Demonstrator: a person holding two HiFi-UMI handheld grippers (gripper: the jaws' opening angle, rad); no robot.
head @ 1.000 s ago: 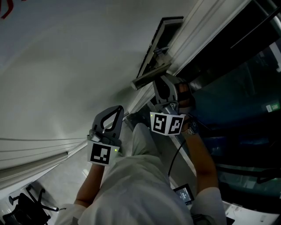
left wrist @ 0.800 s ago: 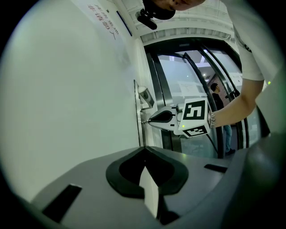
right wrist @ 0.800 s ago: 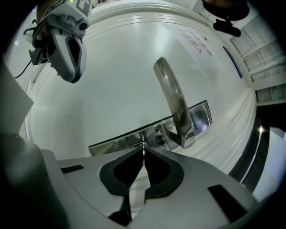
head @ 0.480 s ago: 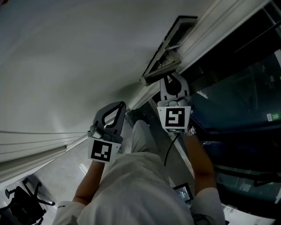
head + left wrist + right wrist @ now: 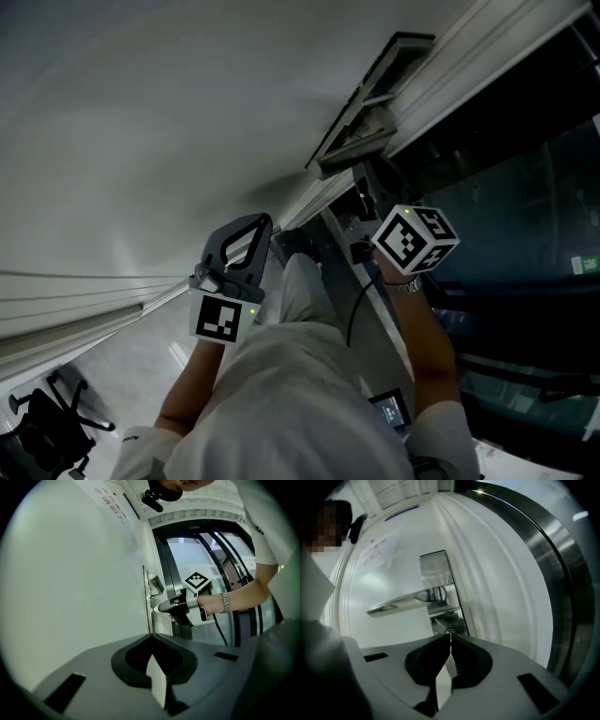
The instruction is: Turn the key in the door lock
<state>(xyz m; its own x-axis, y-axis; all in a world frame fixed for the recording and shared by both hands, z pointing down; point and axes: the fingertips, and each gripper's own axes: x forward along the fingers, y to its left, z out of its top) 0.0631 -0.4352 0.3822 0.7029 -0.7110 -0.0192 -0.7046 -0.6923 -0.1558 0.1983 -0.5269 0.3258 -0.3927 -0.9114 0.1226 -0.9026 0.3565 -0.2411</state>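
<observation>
A steel lever handle (image 5: 398, 603) sits on a long lock plate (image 5: 436, 569) in a white door. Just below it is the lock cylinder with the key (image 5: 450, 633), of which only a thin edge shows at my right gripper's tips. My right gripper (image 5: 450, 634) is pressed up to the lock, shut on the key. In the head view the right gripper (image 5: 364, 192) reaches under the handle (image 5: 356, 148), its marker cube (image 5: 414, 239) turned on a corner. My left gripper (image 5: 151, 637) is shut on nothing and hangs off to the left of the lock (image 5: 253, 225).
A brushed steel door frame (image 5: 562, 573) runs along the right of the white door. Dark glass doors (image 5: 206, 555) stand beyond it. A cable (image 5: 361, 314) hangs from the right gripper. A small lit device (image 5: 394, 411) sits at the person's waist, and a black stand (image 5: 37, 422) is on the floor at the left.
The right gripper has rolled about a quarter turn at the lock, and its marker cube now shows a different face. The left gripper has stayed where it was.
</observation>
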